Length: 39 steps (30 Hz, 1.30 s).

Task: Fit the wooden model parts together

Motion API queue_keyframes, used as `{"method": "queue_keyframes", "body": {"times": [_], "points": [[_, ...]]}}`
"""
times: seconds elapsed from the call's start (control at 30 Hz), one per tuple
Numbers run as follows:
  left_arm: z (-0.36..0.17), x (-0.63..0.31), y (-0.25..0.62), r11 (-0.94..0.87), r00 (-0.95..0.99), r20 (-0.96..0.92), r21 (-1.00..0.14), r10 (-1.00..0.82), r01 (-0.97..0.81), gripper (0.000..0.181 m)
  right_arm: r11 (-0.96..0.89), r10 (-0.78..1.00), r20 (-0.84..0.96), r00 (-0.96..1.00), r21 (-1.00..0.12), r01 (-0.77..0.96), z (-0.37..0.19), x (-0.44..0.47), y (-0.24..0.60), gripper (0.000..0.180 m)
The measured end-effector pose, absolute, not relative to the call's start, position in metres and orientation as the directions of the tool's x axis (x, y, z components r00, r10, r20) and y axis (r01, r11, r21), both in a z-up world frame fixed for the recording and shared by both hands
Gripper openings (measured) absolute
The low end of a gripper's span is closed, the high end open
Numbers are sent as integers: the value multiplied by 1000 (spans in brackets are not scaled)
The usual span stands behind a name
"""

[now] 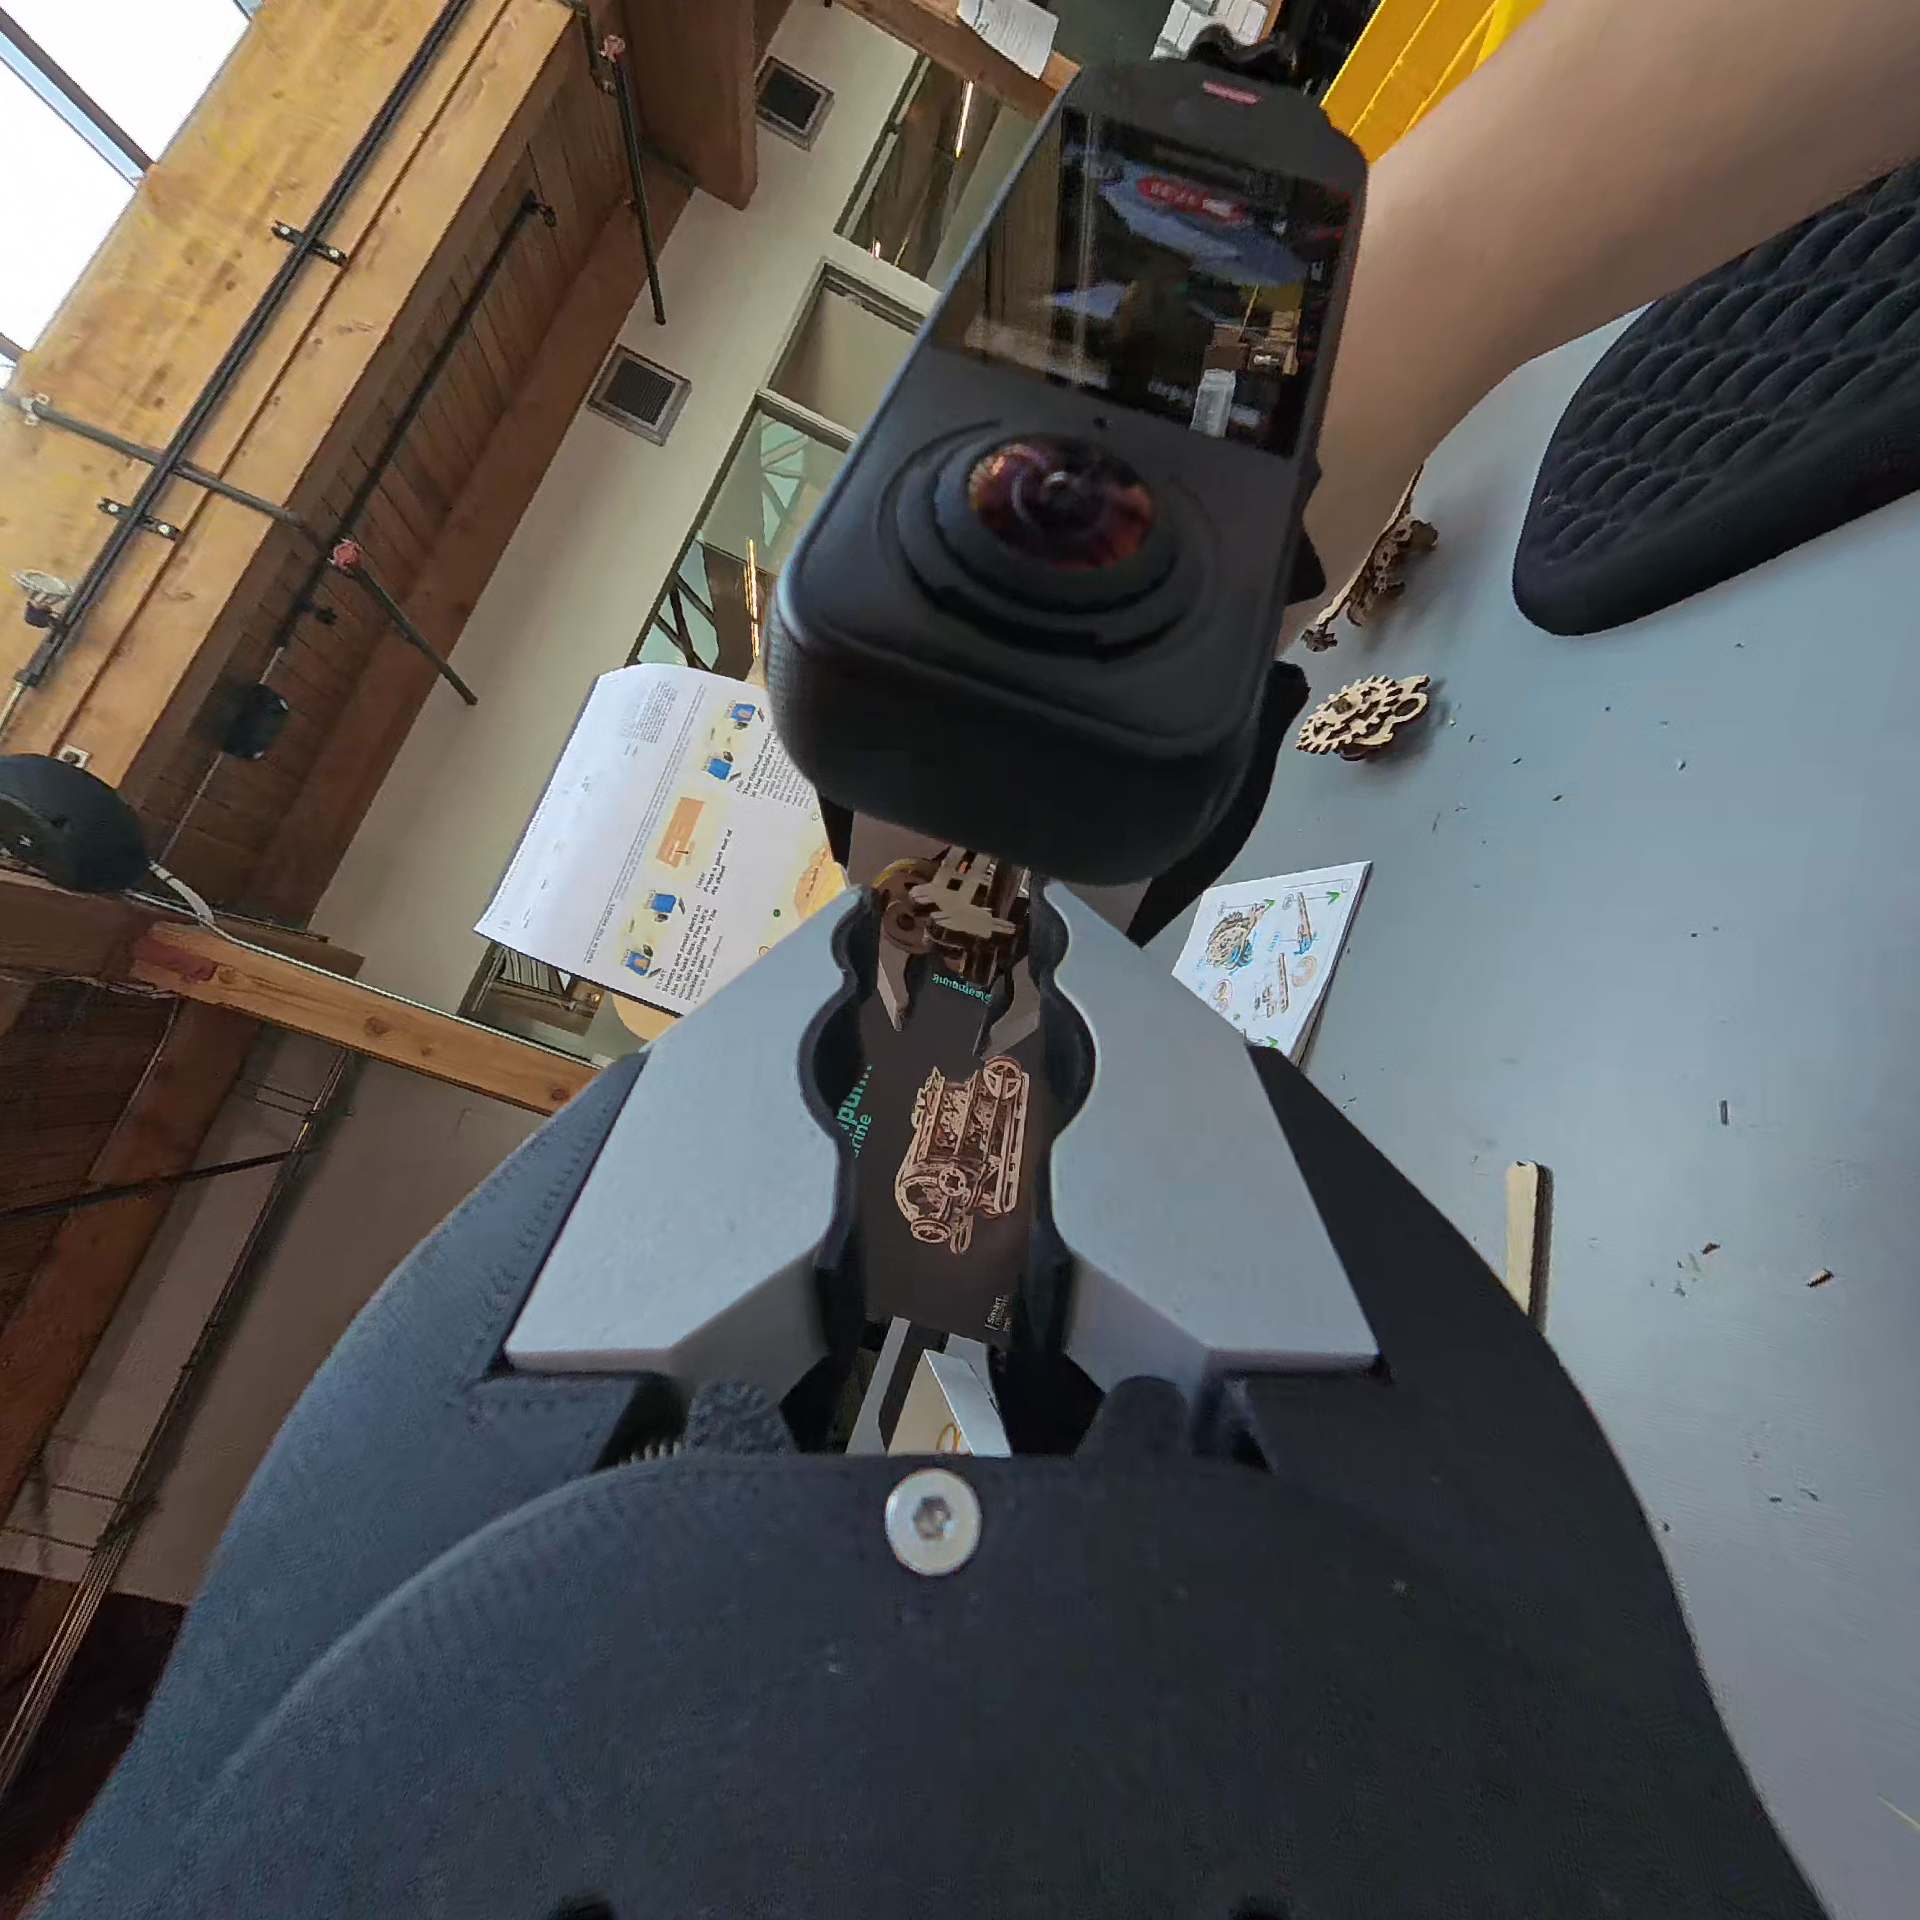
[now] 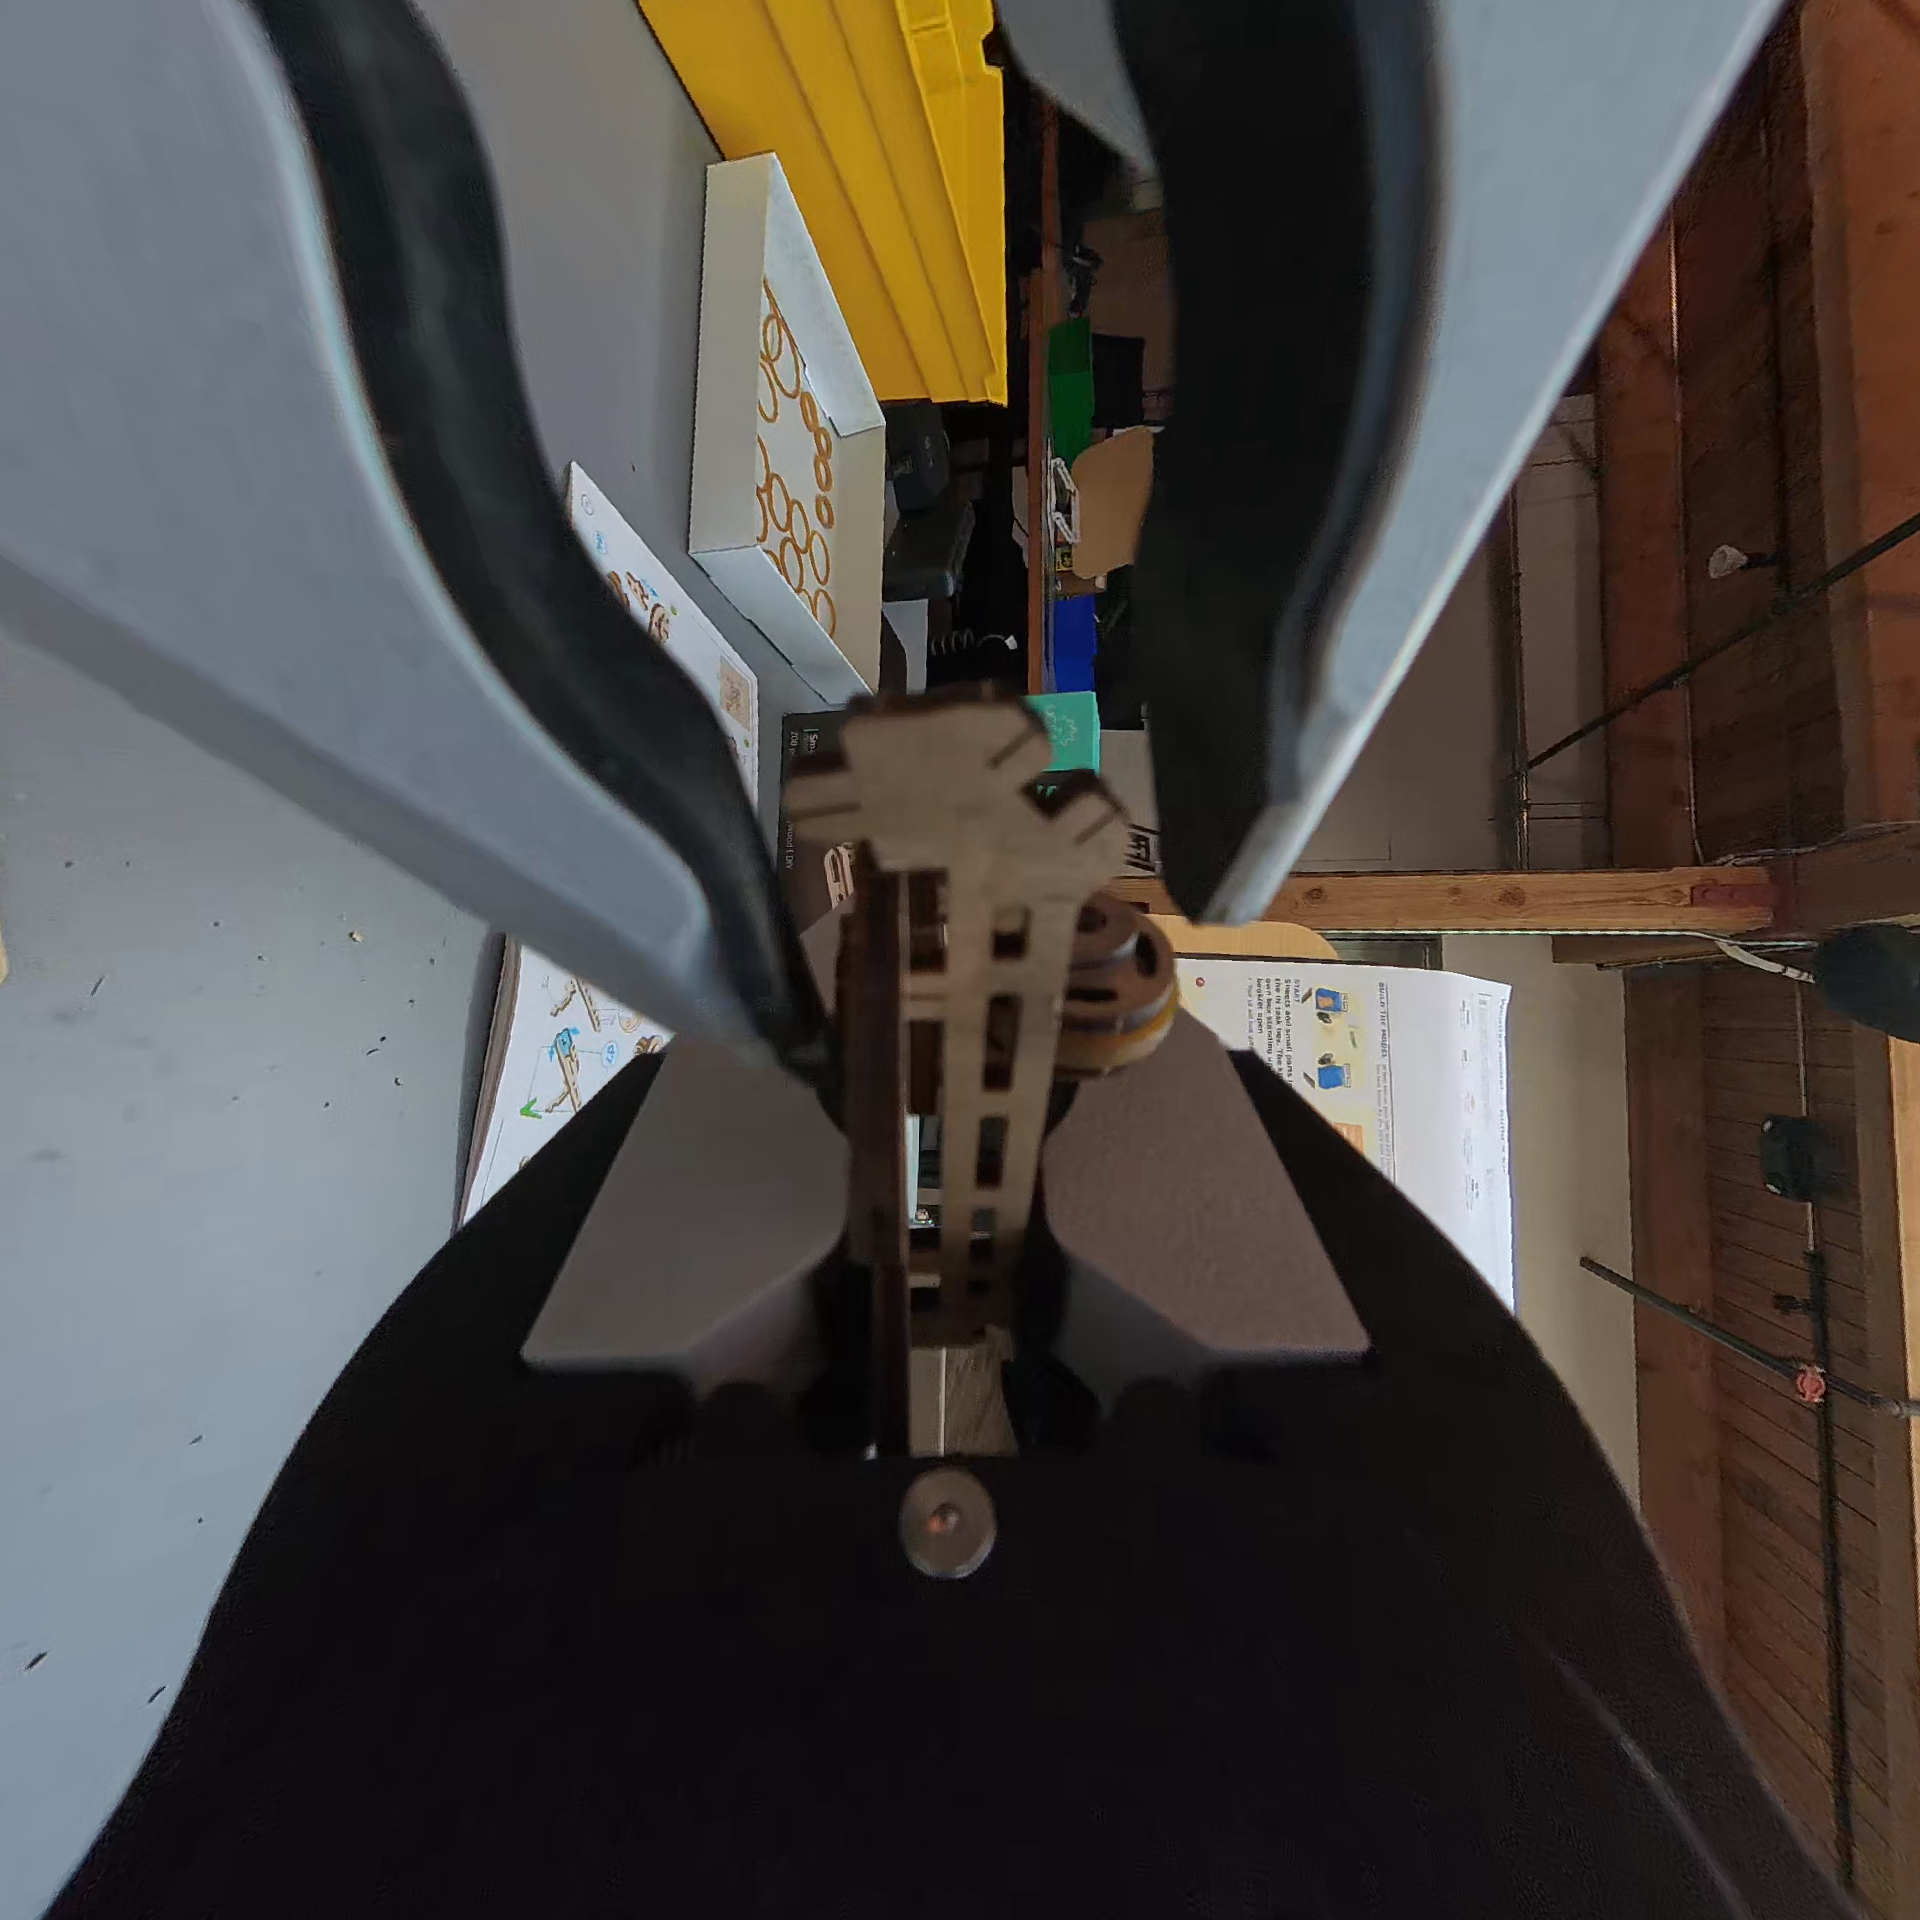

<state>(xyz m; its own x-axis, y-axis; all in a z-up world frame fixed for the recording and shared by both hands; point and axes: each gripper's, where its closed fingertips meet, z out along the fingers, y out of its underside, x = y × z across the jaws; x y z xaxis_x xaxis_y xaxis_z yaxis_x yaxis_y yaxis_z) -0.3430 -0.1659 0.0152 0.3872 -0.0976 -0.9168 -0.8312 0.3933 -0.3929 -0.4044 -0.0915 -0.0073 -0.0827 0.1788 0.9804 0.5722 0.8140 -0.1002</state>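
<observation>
My right gripper (image 2: 945, 1091) is shut on a long slotted wooden frame assembly (image 2: 956, 935) that sticks out forward between its fingers, with a cross-shaped end (image 2: 935, 774) and a round wooden wheel (image 2: 1117, 982) on its side. My left gripper (image 1: 951, 925) faces it head-on, and the assembly's end (image 1: 951, 909) sits between its tips. In the right wrist view the left gripper (image 2: 992, 977) straddles the assembly. One fingertip (image 2: 790, 1039) touches the frame and the other fingertip (image 2: 1195, 899) stands just off the wheel. The right gripper's camera body (image 1: 1039, 520) hides its fingers.
On the grey table (image 1: 1662, 1039) lie loose wooden gear pieces (image 1: 1361, 712), an instruction booklet (image 1: 1273, 956), a wooden stick (image 1: 1525, 1236) and a black mesh pad (image 1: 1714, 416). A black kit box (image 1: 956, 1164), a white box (image 2: 790, 447) and yellow bins (image 2: 894, 187) are nearby. A bare forearm (image 1: 1558, 260) is at upper right. Across from one pair of fingers to the other is roughly 9 cm.
</observation>
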Motion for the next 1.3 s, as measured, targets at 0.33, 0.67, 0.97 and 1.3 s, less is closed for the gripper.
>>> {"method": "queue_keyframes", "body": {"times": [0.33,0.67,0.97,1.3], "points": [[13,-333,-171,405,266,-962,-270,-67,-874,17,831,168,980,-107,-82,550,-11,-406,-97,20],[18,-330,-177,439,340,-930,-367,-142,-820,17,856,148,984,-98,-77,511,-5,-406,-104,19],[14,-333,-173,416,304,-944,-329,-126,-848,17,843,109,985,-135,-20,537,-12,-405,-97,27],[13,-335,-173,404,313,-942,-336,-124,-851,17,865,106,983,-152,-16,502,-13,-406,-100,34]]}}
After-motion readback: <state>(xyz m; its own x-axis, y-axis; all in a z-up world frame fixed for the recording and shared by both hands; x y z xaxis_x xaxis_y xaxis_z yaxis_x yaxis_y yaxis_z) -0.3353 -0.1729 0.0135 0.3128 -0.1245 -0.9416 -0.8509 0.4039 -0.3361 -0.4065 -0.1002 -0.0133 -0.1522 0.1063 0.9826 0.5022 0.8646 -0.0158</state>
